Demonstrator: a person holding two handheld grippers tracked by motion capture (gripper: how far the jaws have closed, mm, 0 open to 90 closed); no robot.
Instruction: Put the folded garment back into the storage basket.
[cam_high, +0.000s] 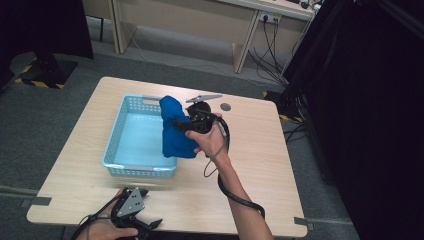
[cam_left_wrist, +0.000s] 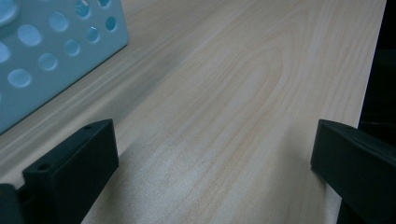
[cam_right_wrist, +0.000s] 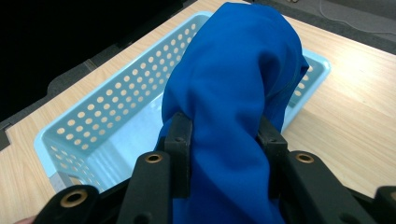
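Over the light-blue perforated basket (cam_high: 131, 131), a bunched blue cloth (cam_high: 176, 127) is clamped in the right gripper (cam_high: 176, 123) jaws, seemingly mid-transfer; lowering and release would be needed next. Near the tabletop (cam_high: 260, 155) edge, the left gripper (cam_high: 148, 221) is held wide and empty.

A pale wood-grain desk (cam_high: 260, 165) stands on grey carpet (cam_high: 45, 125). On it sits a light blue perforated basket (cam_high: 131, 145) (toward its left half), and near the far edge lies a small dark round disc (cam_high: 225, 106).
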